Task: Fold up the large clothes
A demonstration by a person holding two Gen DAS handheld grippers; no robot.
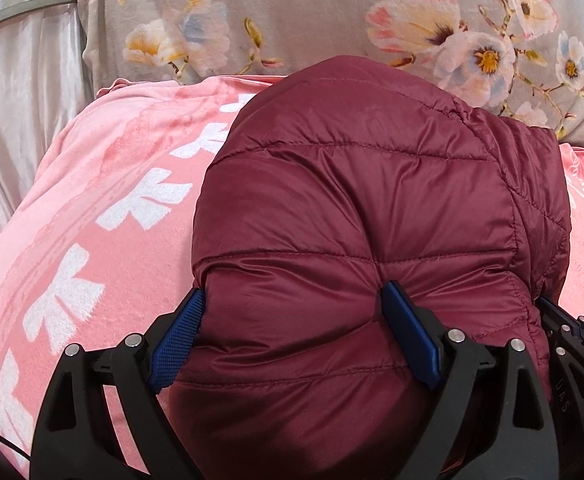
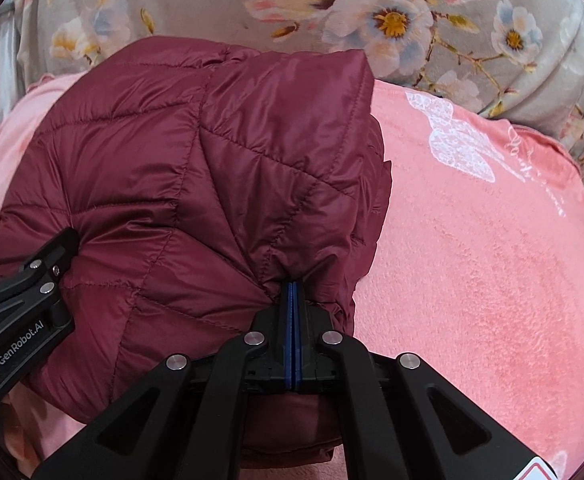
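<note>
**Quilted jacket held by both grippers over pink blanket**

The maroon quilted jacket (image 1: 364, 216) lies bunched on a pink blanket (image 1: 92, 216), with a grey floral cover (image 1: 312, 20) beyond at 12 o'clock. The left gripper (image 1: 292, 340) has its jaws spread wide, padded fabric bulging between them. The right gripper (image 2: 293, 308) has its jaws clenched on a pinch of the jacket's edge at 6 o'clock.
</note>
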